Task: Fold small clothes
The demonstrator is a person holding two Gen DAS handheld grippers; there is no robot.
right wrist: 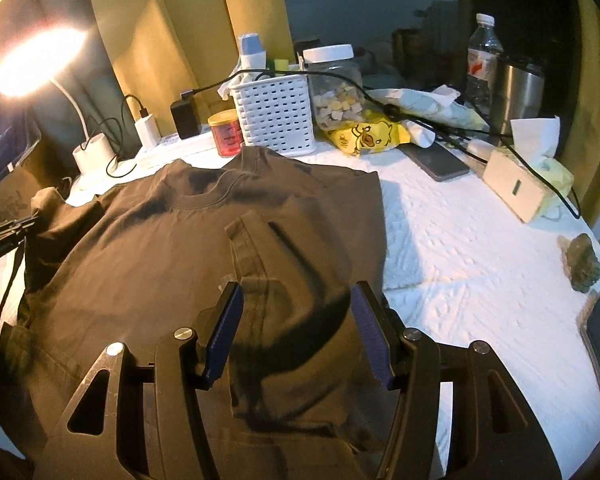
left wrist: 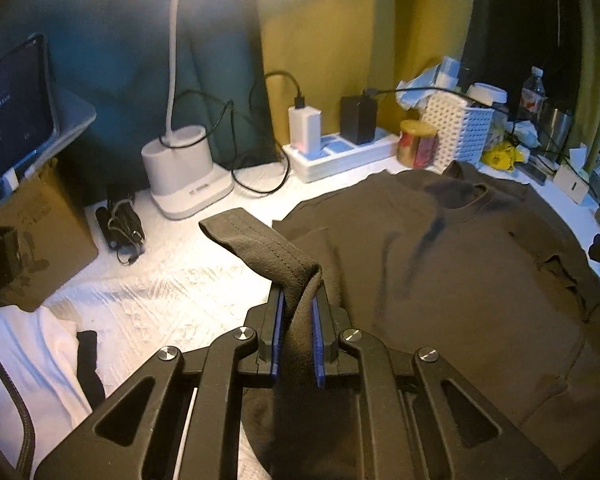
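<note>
Your left gripper [left wrist: 298,304] is pinching a sleeve [left wrist: 260,244] of the shirt [left wrist: 440,272], lifting it off the white table [left wrist: 172,280]. Your right gripper [right wrist: 296,316] is hanging over the shirt's folded right side, jaws spread, gripping nothing; the shirt is lying flat, collar [right wrist: 216,196] toward the basket [right wrist: 276,116].

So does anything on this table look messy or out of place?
Mostly clutter. Behind the brown T-shirt, a black cable trails across a yellow duck bag, crumpled tissues and a phone. The shirt's collar end nearly touches the white basket. Nothing looks spilled or damaged.
</note>
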